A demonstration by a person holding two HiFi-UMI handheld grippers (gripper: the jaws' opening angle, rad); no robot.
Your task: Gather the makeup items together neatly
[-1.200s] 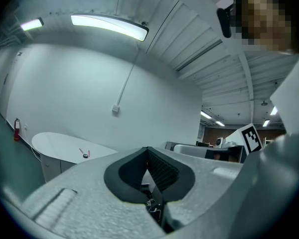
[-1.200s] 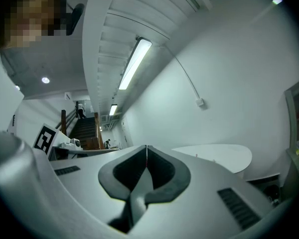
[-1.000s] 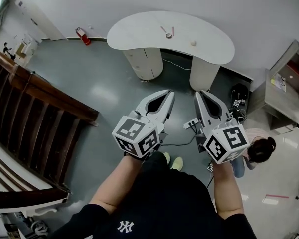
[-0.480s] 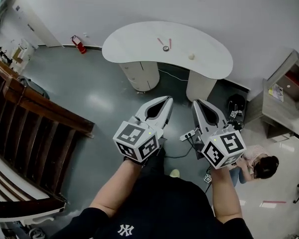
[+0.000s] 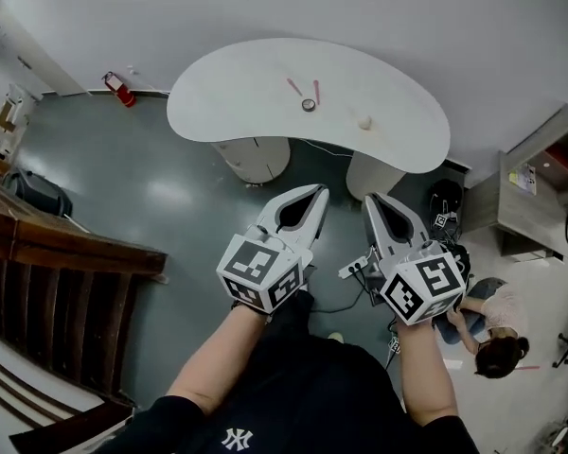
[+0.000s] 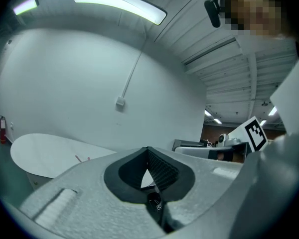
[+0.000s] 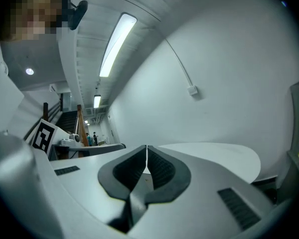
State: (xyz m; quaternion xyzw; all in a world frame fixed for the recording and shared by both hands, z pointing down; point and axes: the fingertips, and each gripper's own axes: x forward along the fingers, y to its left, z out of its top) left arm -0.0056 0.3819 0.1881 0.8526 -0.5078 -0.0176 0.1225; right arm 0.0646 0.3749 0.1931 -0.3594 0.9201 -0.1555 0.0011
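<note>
Head view, steeply down: left gripper (image 5: pixel 319 190) and right gripper (image 5: pixel 369 198) side by side above a grey floor (image 5: pixel 170 192), each with its marker cube nearest the camera. Both pointing toward 12 o'clock at a white kidney-shaped worktop (image 5: pixel 227 107). Well apart from the worktop, touching nothing on it.

Near the middle of the worktop, 4 small makeup items, too small to tell their kind:
- pink stick (image 5: pixel 293 87), lying aslant
- second stick (image 5: pixel 316 91), just at 3 o'clock of the 1st and not touching it
- round dark pot (image 5: pixel 309 105), just at 6 o'clock of the 2 sticks
- pale ball (image 5: pixel 365 121), alone at 4 o'clock of the pot, clearly apart from the other 3

Left gripper view: left gripper (image 6: pixel 147 149) with jaws together at the tips, nothing between them. Worktop (image 6: pixel 45 153) low at 8 o'clock, 2 thin pink lines just visible on it.

Right gripper view: right gripper (image 7: pixel 147 147) with jaws pressed together, empty. Worktop (image 7: pixel 219 158) beyond the tips toward 3 o'clock.

Elsewhere in the head view: red fire extinguisher (image 5: pixel 118 90) at 10 o'clock by the wall, wooden stair railing (image 5: pixel 66 272) at 8 o'clock, shelf unit (image 5: pixel 540 192) at 3 o'clock, person (image 5: pixel 488 334) crouched on the floor at 4 o'clock.
</note>
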